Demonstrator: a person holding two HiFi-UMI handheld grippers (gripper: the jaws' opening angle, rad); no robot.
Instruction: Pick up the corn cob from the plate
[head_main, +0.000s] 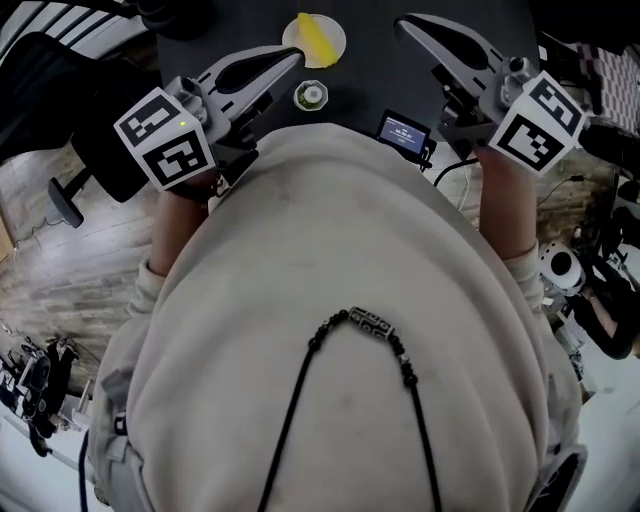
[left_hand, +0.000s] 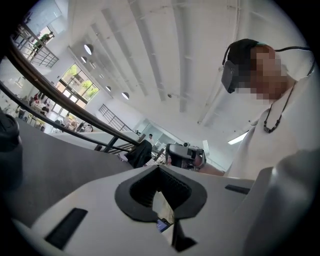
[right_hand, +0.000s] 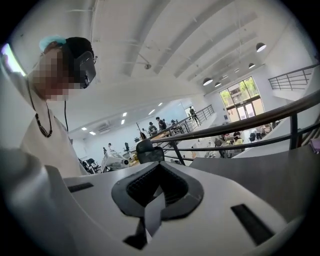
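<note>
The person's pale sweater (head_main: 350, 300) is filling the near part of the head view, and a bead necklace (head_main: 368, 322) is hanging over it. Past it, at 12 o'clock, the yellow corn cob (head_main: 318, 40) is lying on a small pale plate (head_main: 291, 42) on the dark desk (head_main: 370, 80). The cob is pointing from 11 o'clock to 5 o'clock. The left gripper (head_main: 293, 58) is reaching in from 8 o'clock, with its tip just beside the plate. The right gripper (head_main: 407, 24) is sitting at 3 o'clock of the plate, apart from it. Both sets of jaws are pressing together with nothing between them. A little round thing (head_main: 311, 95) is sitting at 6 o'clock of the plate.

I am guessing the cob is light and stiff. It is looking round and bumpy, so it may roll or slip. The best place to hold is likely its middle, pinching across the two long sides.
</note>
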